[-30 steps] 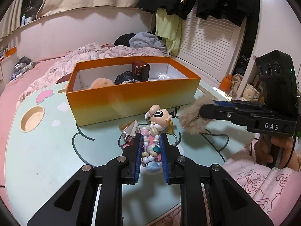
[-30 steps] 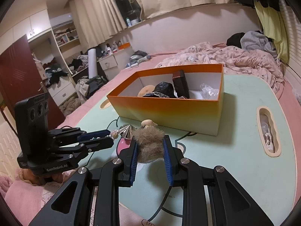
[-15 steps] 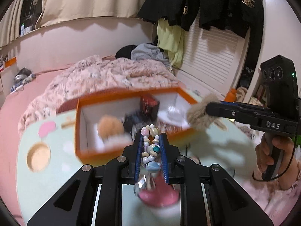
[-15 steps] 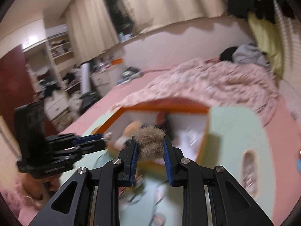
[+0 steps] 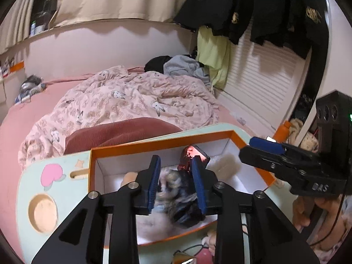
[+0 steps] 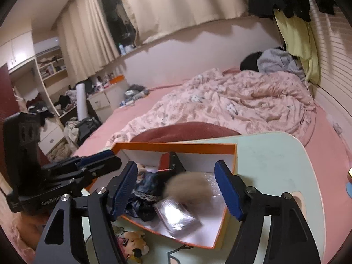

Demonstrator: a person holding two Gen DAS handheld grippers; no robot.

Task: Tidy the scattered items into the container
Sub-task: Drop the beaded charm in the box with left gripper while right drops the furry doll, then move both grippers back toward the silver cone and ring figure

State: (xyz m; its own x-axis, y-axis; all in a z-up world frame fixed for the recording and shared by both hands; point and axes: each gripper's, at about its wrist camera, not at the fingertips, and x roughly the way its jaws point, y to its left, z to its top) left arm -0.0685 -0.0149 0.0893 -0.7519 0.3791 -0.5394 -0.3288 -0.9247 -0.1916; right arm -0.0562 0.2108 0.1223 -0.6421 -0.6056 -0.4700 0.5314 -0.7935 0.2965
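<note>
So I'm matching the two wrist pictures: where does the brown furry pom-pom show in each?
Left wrist: brown furry pom-pom, blurred, right of centre inside the orange cardboard box, beside the right gripper.
Right wrist: low centre, between the open fingers, over the box.
Shared landmark: dark red glossy case in the box.

Right gripper (image 6: pixel 176 189) agape, fur ball (image 6: pixel 187 187) over orange box (image 6: pixel 233 154)

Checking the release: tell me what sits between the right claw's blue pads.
In the right wrist view, the blurred brown fur ball, untouched, over the orange cardboard box.
</note>
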